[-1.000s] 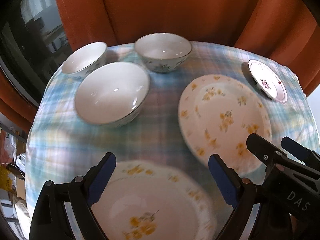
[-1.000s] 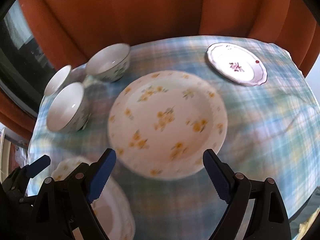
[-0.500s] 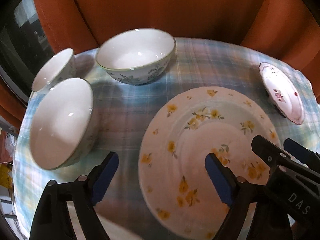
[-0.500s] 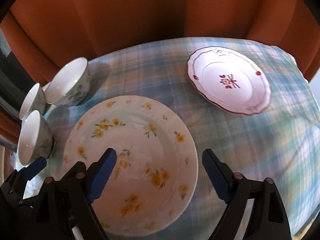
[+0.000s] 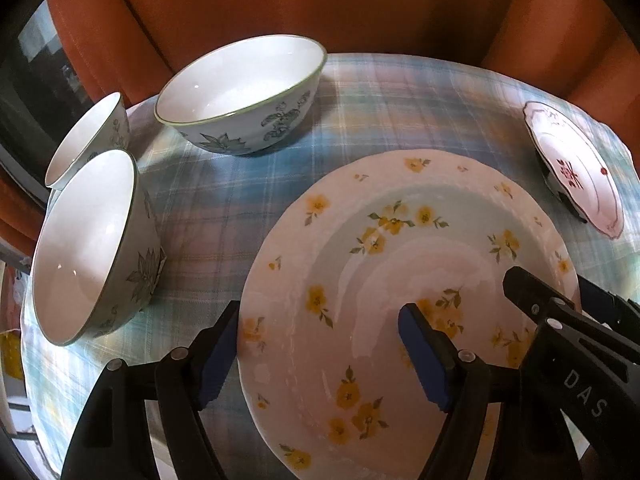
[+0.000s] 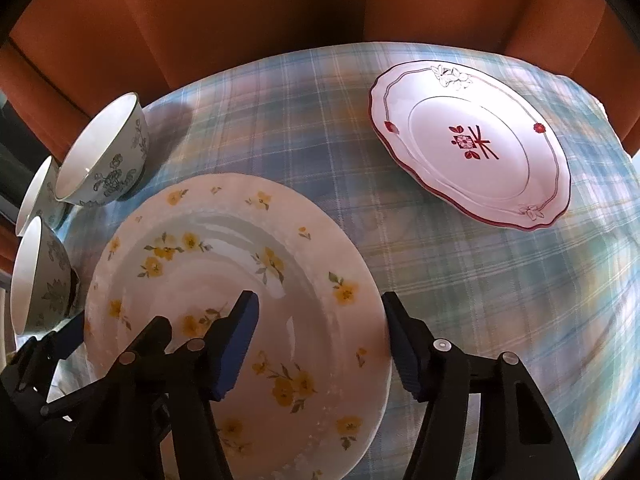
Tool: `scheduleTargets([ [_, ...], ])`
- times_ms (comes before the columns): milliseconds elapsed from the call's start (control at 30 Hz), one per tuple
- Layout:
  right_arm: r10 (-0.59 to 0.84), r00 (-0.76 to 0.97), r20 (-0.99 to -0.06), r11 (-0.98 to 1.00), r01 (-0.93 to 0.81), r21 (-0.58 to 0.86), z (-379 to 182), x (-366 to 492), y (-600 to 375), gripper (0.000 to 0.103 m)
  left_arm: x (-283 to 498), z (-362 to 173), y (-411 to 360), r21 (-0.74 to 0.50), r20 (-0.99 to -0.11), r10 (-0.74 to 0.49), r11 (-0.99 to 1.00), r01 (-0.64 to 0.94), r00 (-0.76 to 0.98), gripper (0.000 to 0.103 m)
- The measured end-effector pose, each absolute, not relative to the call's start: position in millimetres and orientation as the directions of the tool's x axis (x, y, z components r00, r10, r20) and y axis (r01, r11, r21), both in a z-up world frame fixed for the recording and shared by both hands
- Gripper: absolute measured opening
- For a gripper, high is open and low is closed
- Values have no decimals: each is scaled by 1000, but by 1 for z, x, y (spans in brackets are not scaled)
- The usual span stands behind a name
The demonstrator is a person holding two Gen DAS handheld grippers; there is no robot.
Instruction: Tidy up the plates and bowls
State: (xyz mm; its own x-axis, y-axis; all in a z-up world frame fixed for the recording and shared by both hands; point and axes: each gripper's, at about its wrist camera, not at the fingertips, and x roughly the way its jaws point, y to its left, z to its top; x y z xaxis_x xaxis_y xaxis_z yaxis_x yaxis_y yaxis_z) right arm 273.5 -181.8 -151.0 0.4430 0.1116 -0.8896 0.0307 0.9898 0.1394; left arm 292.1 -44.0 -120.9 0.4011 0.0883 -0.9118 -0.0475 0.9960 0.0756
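A large white plate with yellow flowers (image 5: pixel 400 264) lies on the checked tablecloth; it also shows in the right wrist view (image 6: pixel 224 280). My left gripper (image 5: pixel 324 356) is open, its jaws straddling the plate's left rim. My right gripper (image 6: pixel 320 340) is open, its jaws straddling the plate's right rim. Three white bowls with grey-green flowers stand to the left: a far one (image 5: pixel 244 96), a near one (image 5: pixel 88 244) and a small one (image 5: pixel 86 136). A smaller white plate with a red rim (image 6: pixel 472 144) lies at the far right.
The round table has a blue checked cloth (image 6: pixel 500 280). An orange upholstered seat back (image 5: pixel 320 4) curves closely behind it. The table edge drops off at left and right. The right gripper's body (image 5: pixel 580 344) shows in the left wrist view.
Both grippers have moved forward and down over the flowered plate, which now fills the foreground. The second flowered plate seen a second ago is out of view.
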Motion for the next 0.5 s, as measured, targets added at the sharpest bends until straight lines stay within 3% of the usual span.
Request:
scheduleTargets([
  [500, 85, 391, -916, 990, 75, 124, -147, 212, -224, 64, 244, -122, -78, -28, -935, -50, 997, 68, 351, 73],
])
